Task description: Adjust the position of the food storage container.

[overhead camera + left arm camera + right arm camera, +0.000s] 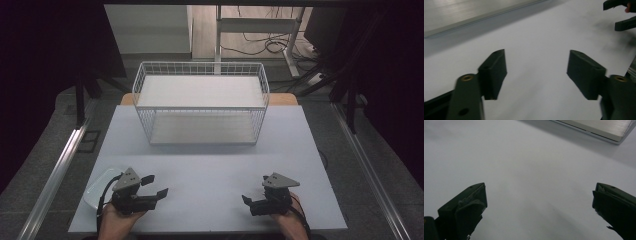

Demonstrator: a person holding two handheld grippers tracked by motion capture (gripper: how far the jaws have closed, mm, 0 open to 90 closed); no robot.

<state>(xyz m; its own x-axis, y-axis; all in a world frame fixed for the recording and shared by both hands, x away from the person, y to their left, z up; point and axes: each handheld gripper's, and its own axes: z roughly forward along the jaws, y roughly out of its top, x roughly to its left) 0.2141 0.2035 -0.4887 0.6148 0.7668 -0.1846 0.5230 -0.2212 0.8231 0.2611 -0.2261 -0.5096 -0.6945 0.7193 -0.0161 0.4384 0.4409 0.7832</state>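
**Both grippers empty at the near edge, plate beside the left one**

While nothing is yet held, the work looks to be at its opening step. Largest on the pale grey table [210,170] is the white wire basket [200,102], standing at the far middle with what seems a flat white board across it, though the mesh makes that hard to confirm. Well short of it, at the near left corner, lies a white plate [97,187], partly hidden behind the left gripper [154,186], just beside it. That gripper's jaws stand apart with only bare table between them. The right gripper [250,201] rests near the near right edge, jaws wide and empty too.

Judging by its nearness, the plate is the likely target: the left gripper would need to turn back toward its rim and close on the edge.
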